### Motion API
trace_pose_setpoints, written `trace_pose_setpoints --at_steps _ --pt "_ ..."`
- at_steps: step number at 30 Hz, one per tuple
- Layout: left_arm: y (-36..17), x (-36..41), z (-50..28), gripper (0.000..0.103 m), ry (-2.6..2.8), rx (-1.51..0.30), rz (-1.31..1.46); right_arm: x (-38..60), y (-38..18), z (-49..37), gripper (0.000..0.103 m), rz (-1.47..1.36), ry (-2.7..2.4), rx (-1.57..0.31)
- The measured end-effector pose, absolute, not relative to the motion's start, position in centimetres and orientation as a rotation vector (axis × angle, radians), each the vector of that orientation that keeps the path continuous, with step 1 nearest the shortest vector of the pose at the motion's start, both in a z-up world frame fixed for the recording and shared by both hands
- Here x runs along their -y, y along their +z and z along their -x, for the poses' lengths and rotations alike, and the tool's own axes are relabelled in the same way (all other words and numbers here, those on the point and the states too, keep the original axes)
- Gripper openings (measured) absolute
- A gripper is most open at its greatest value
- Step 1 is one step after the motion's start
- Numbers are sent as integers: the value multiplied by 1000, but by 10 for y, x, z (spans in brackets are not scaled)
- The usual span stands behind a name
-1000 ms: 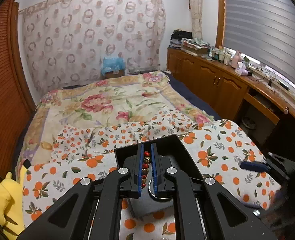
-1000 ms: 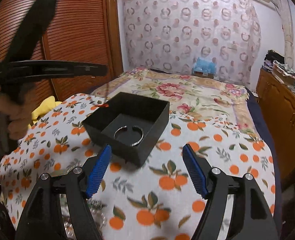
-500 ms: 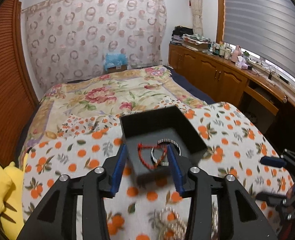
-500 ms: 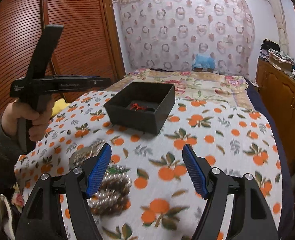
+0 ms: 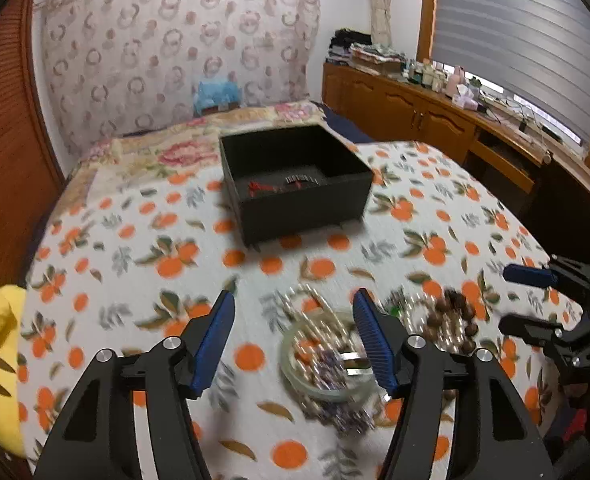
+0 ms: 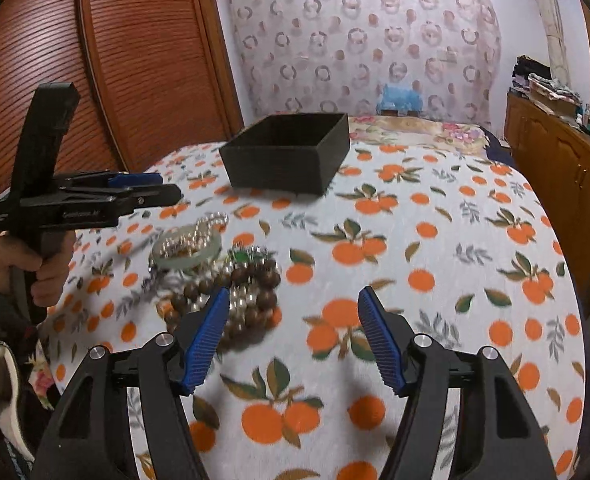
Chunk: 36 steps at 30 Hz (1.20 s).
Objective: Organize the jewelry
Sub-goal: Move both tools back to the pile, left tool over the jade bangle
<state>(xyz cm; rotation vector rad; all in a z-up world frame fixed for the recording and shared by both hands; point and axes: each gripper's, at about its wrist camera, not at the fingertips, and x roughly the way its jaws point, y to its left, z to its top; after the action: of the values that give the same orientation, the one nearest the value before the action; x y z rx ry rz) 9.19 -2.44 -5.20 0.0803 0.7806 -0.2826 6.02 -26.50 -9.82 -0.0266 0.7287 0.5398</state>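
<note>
Here the left gripper [image 5: 291,336] is hovering with its blue fingers [image 5: 214,338] spread wide and holding nothing; the right gripper [image 6: 293,338] is likewise gaping wide and empty. Directly below and slightly ahead of the left fingers, the loose jewelry pile [image 5: 343,360] is lying on the orange-print cloth [image 5: 135,240]. In it, a pale green bangle [image 5: 323,364] is resting flat with silvery chains tangled across it, mostly beneath the inner edge of the far-side finger. A string of brown wooden beads [image 6: 231,292] is lying just beyond and to the inside of the right gripper's near finger, touching the bangle's heap. Both grippers are near the pile, but the left one is looking squarely down on the bangle and so appears better placed for the next pick. Motion blur is softening the pile, so which strand is lying uppermost cannot be told with confidence. The pile has no clear long axis; the bangle's ring offers the likeliest edge to pinch. Farther out, the black box [image 5: 295,184] is standing open on the bed, well apart from the pile, and is already holding a red cord piece [image 5: 260,188] and a silvery bracelet [image 5: 303,179].
</note>
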Motion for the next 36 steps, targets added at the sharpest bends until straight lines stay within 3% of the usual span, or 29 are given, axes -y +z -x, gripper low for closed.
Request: trace_pose_setpoints --at_steps 2,17,25,26,28,36 --pt "-60 27 -86 69 -292 -793 -76 266 -100 -59 68 26 539 -733" --pt "-91 49 -92 76 -303 -899 -95 264 -108 -52 66 37 547 -716" --pt "-93 47 -97 76 -302 -903 -82 264 -108 -52 66 38 547 -717" --pt "-93 47 -97 70 -305 -899 -80 264 -108 -52 66 40 547 -718" --pt "-92 46 -96 69 -314 -896 -75 263 -108 -52 66 44 548 -720" --pt "-68 43 -77 69 -310 -792 -61 259 -111 -55 65 47 549 -729"
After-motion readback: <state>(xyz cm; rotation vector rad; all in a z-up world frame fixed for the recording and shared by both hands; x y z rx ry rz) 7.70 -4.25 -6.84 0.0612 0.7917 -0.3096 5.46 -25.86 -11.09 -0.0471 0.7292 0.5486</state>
